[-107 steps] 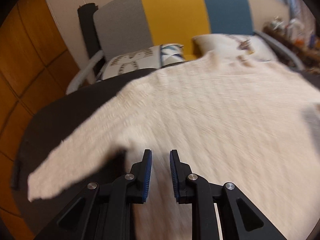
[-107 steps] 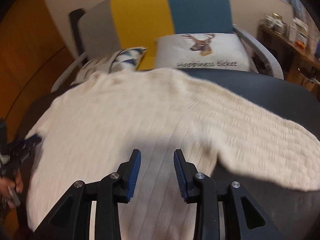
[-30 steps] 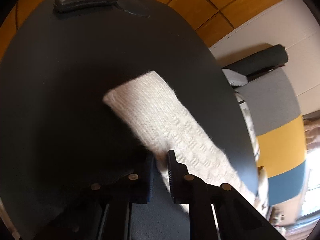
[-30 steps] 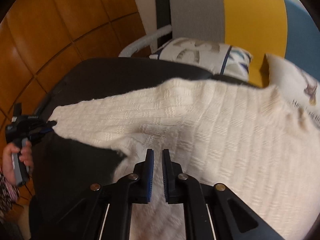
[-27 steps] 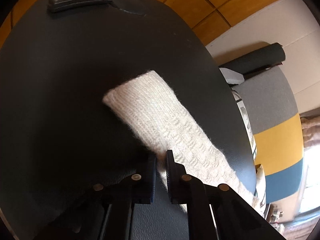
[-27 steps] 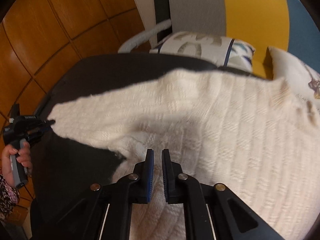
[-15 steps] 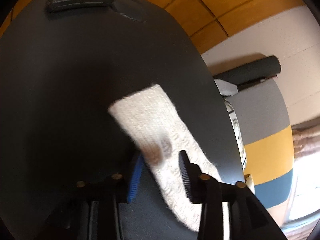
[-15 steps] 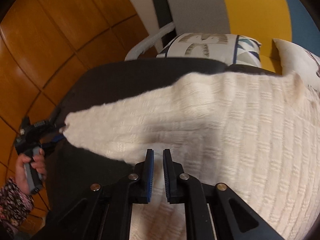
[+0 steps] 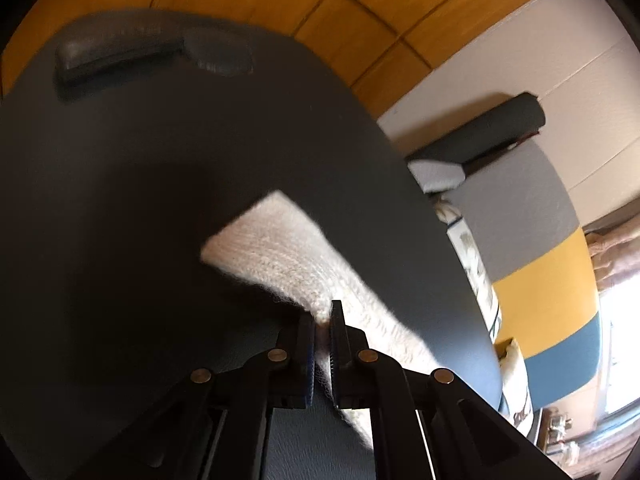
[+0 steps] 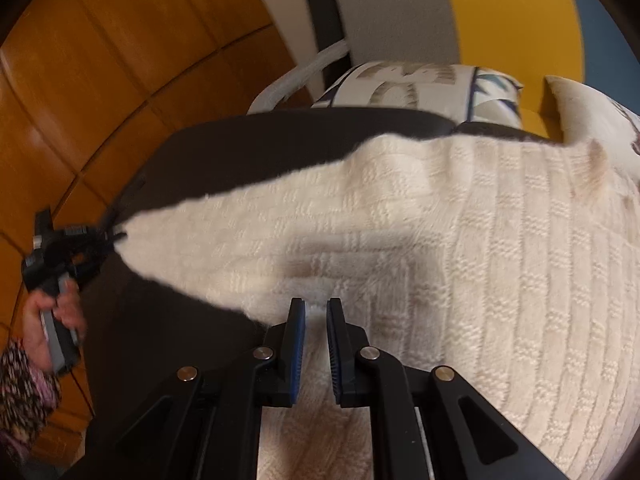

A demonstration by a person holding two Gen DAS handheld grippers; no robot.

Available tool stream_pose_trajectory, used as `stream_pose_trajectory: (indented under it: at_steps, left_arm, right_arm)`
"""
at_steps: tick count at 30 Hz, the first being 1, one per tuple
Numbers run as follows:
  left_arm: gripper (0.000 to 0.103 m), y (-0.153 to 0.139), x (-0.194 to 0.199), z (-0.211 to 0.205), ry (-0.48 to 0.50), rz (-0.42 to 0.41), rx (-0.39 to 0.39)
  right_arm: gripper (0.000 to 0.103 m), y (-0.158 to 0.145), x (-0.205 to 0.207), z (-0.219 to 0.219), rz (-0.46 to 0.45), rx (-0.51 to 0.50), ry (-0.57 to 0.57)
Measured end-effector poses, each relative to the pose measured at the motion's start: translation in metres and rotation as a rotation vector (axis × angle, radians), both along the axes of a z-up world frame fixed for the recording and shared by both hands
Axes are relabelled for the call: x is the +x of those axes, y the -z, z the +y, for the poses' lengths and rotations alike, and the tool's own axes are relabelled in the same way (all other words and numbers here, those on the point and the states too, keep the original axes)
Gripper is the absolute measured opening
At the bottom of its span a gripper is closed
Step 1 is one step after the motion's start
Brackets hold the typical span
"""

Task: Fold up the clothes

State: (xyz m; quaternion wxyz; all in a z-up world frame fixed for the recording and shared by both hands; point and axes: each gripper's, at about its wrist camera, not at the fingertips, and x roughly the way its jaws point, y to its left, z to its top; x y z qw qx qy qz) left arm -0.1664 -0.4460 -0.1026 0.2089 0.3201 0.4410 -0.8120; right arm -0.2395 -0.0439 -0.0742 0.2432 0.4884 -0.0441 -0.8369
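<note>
**A:** A cream knitted sweater (image 10: 460,240) lies spread across a dark table (image 9: 180,180), one sleeve (image 9: 288,256) stretched out toward the table's far side. What has hold of it?

**B:** Both tools. The left hand-held gripper (image 9: 322,320) is clamped on the near edge of the sleeve, just short of the cuff — its jaws are drawn nearly together with a thin tuft of knit between them. The right hand-held gripper (image 10: 316,308) is pinched on a fold of the body near the armpit, its blue pads (image 10: 298,344) close together on wool. In the right wrist view the left tool shows small at the sleeve's tip, with the person's hand (image 10: 52,320) around its handle.

**A:** How does the garment look likely to behave?

**B:** Soft and limp, I judge, and fairly light (though thick enough to bunch). The sleeve sags between the two grips rather than holding a line, so it will drape and stretch, not hinge. The fuzzy weave should grip the pads well — slipping seems a small risk, snagging or pulling it out of shape the greater one.

**A:** Best places to hold?

**B:** The ribbed cuff and the shoulder seam look firmest; a pinch in open knit would only tent the fabric.
</note>
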Motion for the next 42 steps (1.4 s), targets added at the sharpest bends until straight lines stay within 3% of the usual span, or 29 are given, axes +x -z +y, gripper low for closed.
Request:
stream_pose_trajectory:
  at_steps: [7, 10, 12, 15, 20, 22, 26, 29, 32, 38, 42]
  left_arm:
    - [0.006, 0.015, -0.005, -0.009, 0.014, -0.07, 0.003]
    - [0.006, 0.019, 0.002, -0.008, 0.015, -0.065, 0.034]
    - [0.006, 0.019, 0.005, -0.008, 0.012, -0.053, 0.039]
    - [0.006, 0.023, 0.009, -0.009, -0.003, -0.044, 0.054]
    - [0.006, 0.029, 0.016, -0.01, -0.03, -0.018, 0.076]
    - [0.006, 0.03, 0.018, -0.01, -0.034, -0.009, 0.075]
    - [0.006, 0.035, 0.028, -0.011, -0.053, 0.032, 0.089]
    - [0.006, 0.034, 0.03, -0.008, -0.061, 0.031, 0.069]
    - [0.006, 0.032, 0.028, -0.008, -0.061, 0.027, 0.067]
    - [0.006, 0.021, 0.029, -0.009, -0.077, 0.108, 0.116]
    - [0.006, -0.003, 0.024, -0.001, -0.066, 0.159, 0.114]
  right_arm:
    - [0.008, 0.003, 0.008, -0.023, 0.076, 0.169, -0.033]
    - [0.01, -0.008, -0.001, -0.012, 0.026, 0.102, -0.078]
    - [0.01, -0.019, -0.014, 0.005, 0.036, 0.01, -0.033]
    - [0.01, -0.029, -0.048, 0.017, 0.066, 0.029, 0.043]
    - [0.01, -0.014, -0.095, 0.016, 0.025, 0.039, 0.083]
    - [0.01, -0.005, -0.105, 0.013, 0.002, 0.068, 0.083]
    - [0.008, 0.003, -0.112, 0.01, 0.045, 0.082, 0.116]
    - [0.01, 0.005, -0.111, 0.011, 0.052, 0.053, 0.159]
    - [0.012, -0.005, -0.095, 0.02, 0.035, 0.034, 0.136]
    - [0.01, -0.015, -0.011, 0.031, 0.0, -0.077, 0.0]
    - [0.006, 0.011, 0.013, 0.011, -0.057, -0.007, -0.047]
